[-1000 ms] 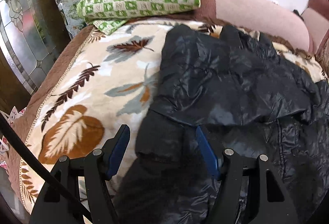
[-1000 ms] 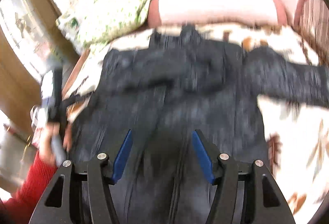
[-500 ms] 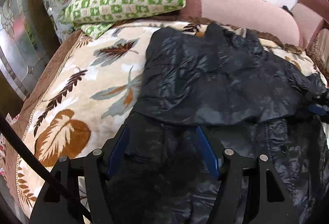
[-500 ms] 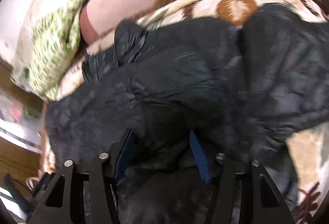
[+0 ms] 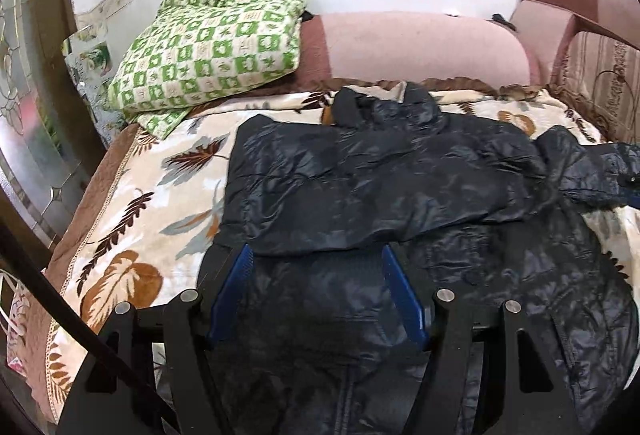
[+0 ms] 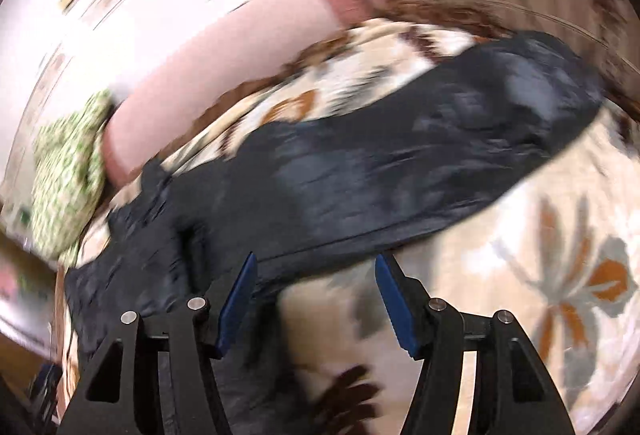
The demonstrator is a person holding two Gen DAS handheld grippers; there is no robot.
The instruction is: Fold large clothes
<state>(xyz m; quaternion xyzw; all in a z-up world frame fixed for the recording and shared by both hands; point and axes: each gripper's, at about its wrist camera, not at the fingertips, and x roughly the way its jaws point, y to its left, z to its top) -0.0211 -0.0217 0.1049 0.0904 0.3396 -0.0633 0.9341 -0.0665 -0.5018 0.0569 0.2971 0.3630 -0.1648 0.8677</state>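
Note:
A black puffer jacket (image 5: 380, 203) lies spread on a leaf-patterned blanket (image 5: 160, 203) on a bed. Its left sleeve is folded across the chest. My left gripper (image 5: 316, 259) is open and empty, hovering over the jacket's lower body. In the blurred right wrist view the right sleeve (image 6: 420, 163) stretches out to the right over the blanket (image 6: 540, 275). My right gripper (image 6: 314, 263) is open and empty, just in front of the sleeve's lower edge near the armpit.
A green checked pillow (image 5: 208, 43) and a pink bolster (image 5: 420, 47) lie at the head of the bed by the white wall. A wooden frame with patterned glass (image 5: 32, 123) stands at the left. The bed's brown edge (image 5: 80, 211) runs along the left.
My left gripper pulled back and rose, showing more of the jacket. My right gripper swung right, from over the jacket body to the outstretched right sleeve.

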